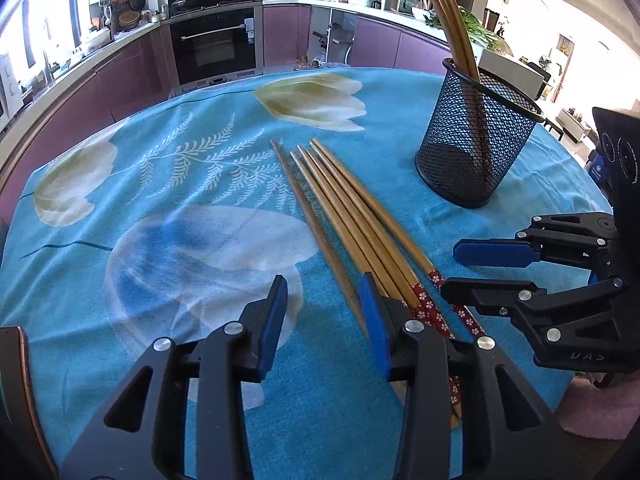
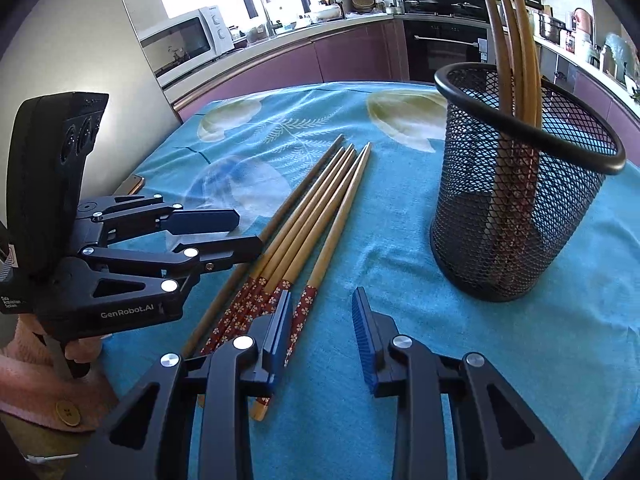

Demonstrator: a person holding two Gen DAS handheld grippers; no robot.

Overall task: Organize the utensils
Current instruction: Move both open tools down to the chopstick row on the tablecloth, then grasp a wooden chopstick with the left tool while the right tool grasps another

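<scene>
Several wooden chopsticks with red flowered ends lie side by side on the blue flowered tablecloth; they also show in the right wrist view. A black mesh holder stands upright at the right with three chopsticks in it; it also shows in the right wrist view. My left gripper is open and empty, just left of the chopsticks' red ends. My right gripper is open and empty over the red ends, and shows in the left wrist view. The left gripper shows in the right wrist view.
The table's blue cloth drops off at the far and right edges. Purple kitchen cabinets and an oven stand beyond. A microwave sits on the counter. A dark flat object lies at the table's left edge.
</scene>
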